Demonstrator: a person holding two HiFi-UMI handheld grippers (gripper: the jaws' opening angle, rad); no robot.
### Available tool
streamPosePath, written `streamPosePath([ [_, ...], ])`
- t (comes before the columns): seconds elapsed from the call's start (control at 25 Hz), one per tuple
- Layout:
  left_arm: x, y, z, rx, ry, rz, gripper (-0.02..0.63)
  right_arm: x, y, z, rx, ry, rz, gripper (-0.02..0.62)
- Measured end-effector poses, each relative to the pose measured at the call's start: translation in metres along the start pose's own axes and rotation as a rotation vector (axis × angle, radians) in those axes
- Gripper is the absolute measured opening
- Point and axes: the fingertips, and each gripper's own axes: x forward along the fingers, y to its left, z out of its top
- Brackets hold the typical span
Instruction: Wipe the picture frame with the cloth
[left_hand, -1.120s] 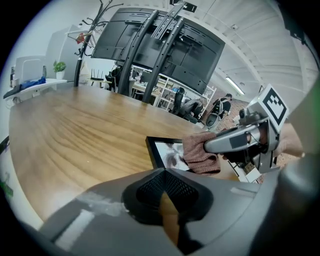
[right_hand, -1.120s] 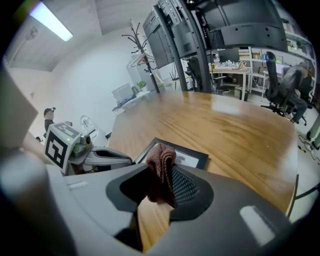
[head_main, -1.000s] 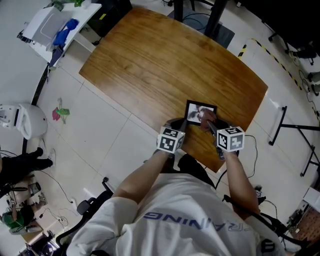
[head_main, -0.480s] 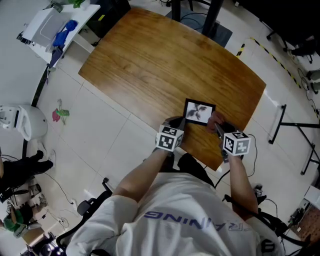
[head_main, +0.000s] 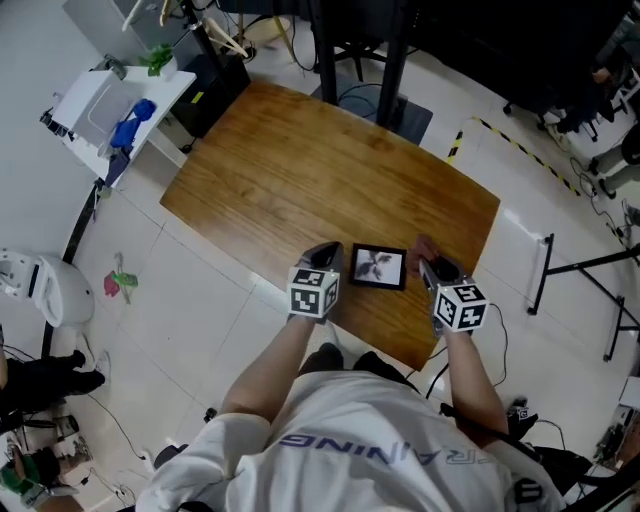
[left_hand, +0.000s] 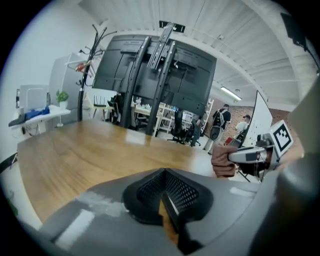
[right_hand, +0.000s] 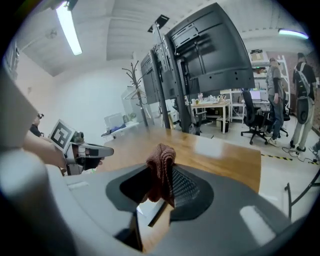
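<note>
- The wooden worktop (head_main: 300, 160) is bare but for the task's thing, which sits near its front edge, close to the person.
- The picture frame (head_main: 379, 267) lies flat there, its long side running left to right between the two tongs.
- The left tongs (head_main: 324, 252) sit just beside the frame's left edge, pressed together on nothing.
- The right tongs (head_main: 432, 265) hang a little off the frame's right edge, pinching the cloth.
- The brown cloth (right_hand: 161, 165) bunches up out of the pads. The frame lies to its left, so the right hand is probably the one to sweep leftward over the frame, while the left could steady it.
</note>
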Motion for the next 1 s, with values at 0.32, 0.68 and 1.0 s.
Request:
streamPosePath([
  [0.32,-0.046,-0.014,0.164,0.118,-0.326,-0.024,0.003,-0.040,-0.002,0.117,-0.047,-0.299,-0.065,0.118],
  [0.68,-0.066,-0.038,0.202,0.153,-0.400,-0.067,0.003,-0.087,-0.012,0.169,-0.067,-0.415,-0.155,0.110],
  [1.0,-0.084,-0.042,0.221,0.166,-0.444,-0.067,0.003,-0.102,-0.011,0.173,-0.083,-0.425,-0.192,0.110],
])
